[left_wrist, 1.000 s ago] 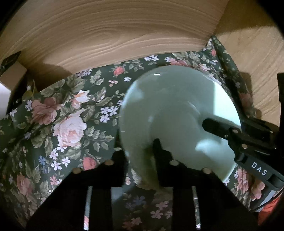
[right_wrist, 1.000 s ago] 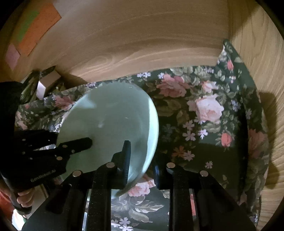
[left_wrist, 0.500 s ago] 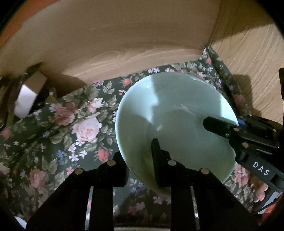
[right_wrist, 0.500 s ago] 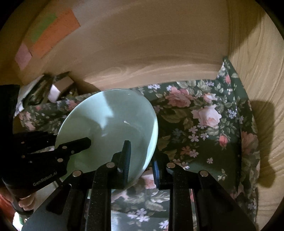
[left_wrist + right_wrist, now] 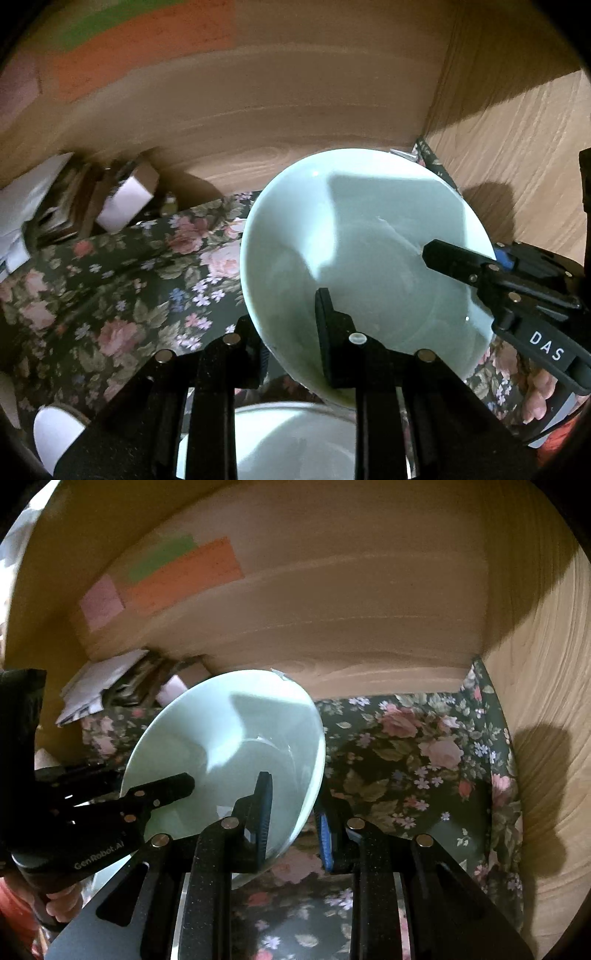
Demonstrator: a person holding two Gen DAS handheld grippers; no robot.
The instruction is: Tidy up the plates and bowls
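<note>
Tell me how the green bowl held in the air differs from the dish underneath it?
The held bowl is tilted, clamped at its rim by the left gripper and right gripper; the lower dish lies beneath, gripped by nothing. The held bowl shows nearly whole; the lower dish is mostly hidden behind the gripper. Both are pale, round and glossy.

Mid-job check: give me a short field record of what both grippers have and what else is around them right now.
held item: pale green bowl, tilted, clear of the cloth
left gripper: jaws shut on the bowl's near rim
right gripper: jaws shut on the opposite rim
surface: floral tablecloth
below the bowl: second pale dish, partly hidden
backdrop: wooden panel with coloured sticky notes
clutter: papers and boxes at far left
</note>
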